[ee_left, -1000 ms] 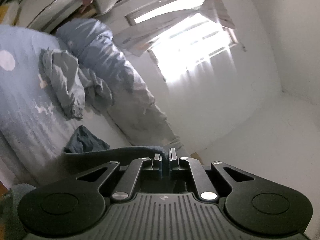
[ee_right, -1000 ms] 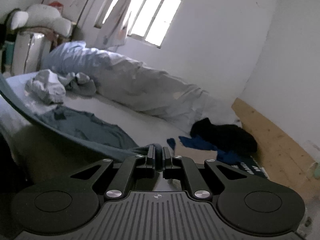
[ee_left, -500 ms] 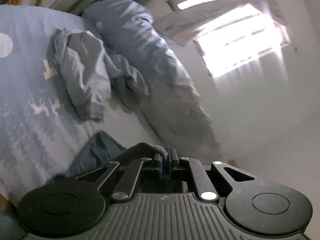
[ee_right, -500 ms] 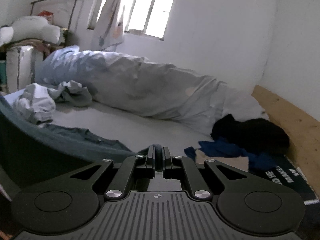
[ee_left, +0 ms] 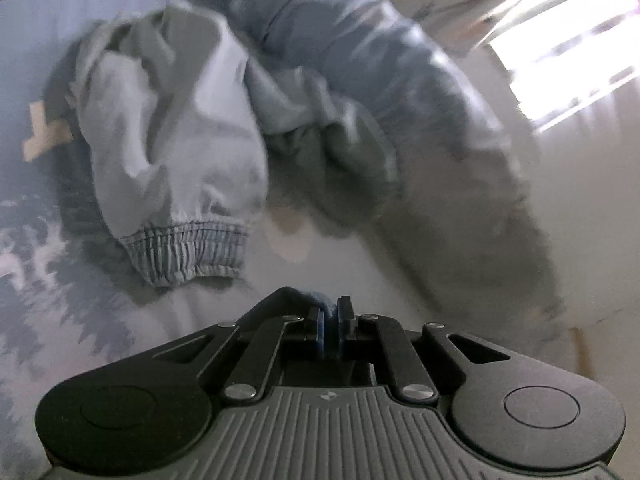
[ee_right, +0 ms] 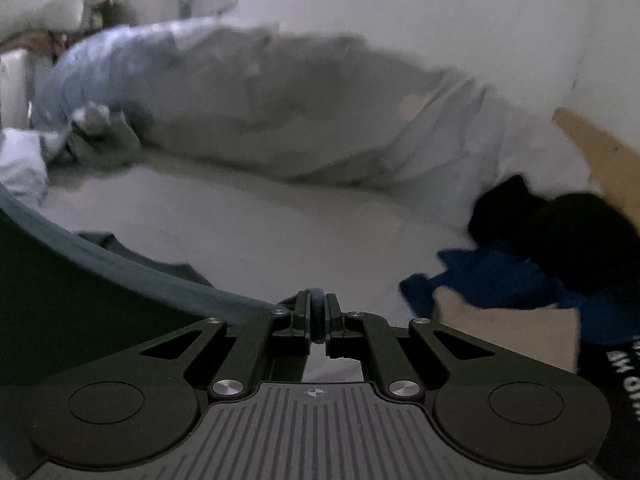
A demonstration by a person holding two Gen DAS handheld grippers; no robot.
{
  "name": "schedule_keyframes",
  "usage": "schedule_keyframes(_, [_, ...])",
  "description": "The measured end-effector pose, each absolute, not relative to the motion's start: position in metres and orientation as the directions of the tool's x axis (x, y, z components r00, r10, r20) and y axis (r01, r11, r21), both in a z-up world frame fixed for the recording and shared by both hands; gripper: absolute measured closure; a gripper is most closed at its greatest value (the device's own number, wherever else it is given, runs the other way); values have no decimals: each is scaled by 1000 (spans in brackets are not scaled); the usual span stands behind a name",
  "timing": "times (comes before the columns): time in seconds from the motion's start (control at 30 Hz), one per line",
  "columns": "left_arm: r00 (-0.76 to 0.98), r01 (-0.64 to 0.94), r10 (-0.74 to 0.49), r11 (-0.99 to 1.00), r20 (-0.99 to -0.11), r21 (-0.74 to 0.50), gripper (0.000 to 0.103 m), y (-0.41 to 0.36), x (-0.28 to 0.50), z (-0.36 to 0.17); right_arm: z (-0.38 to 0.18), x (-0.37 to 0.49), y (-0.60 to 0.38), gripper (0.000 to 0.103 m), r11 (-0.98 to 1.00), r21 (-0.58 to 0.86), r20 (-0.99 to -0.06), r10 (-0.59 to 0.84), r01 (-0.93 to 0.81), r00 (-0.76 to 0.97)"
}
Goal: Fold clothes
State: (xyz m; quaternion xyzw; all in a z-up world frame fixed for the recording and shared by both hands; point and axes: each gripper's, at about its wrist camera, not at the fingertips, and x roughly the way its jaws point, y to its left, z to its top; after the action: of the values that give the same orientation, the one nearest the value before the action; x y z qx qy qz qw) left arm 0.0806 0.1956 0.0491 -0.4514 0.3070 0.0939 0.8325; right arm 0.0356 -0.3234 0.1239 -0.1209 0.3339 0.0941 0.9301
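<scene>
Fingers of left gripper pinched on blue garment edge. Right gripper likewise clamps the garment, its cloth stretching leftward above the bed. Crumpled grey trousers lie near.

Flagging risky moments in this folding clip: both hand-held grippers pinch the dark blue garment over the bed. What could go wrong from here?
1. The left hand-held gripper pinches only a small tuft of the dark blue garment; it could slip out.
2. The grey sweatpants lie just ahead, so the garment may land on them.
3. On the right, the pile of dark clothes leaves little bare sheet.
</scene>
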Motion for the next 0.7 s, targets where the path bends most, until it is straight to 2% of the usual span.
schedule_keyframes(0.1, [761,-465,-107,597,-640,-653,93,194,110,21,88,75,-323,96,956,-132,-690,101,-263,716])
schedule_keyframes(0.37, [729,-482,-116,611,-674,-627,93,195,135,-27,26,140,-338,95,963,6,-759,181,-270,626])
schedule_keyframes(0.57, [774,-432,-127,611,-621,-664,93,197,122,-44,1,159,-351,95,964,102,-780,231,-246,581])
schedule_keyframes(0.7, [825,-392,-167,519,-540,-760,93,205,105,-59,-9,167,-381,95,961,270,-755,251,-62,606])
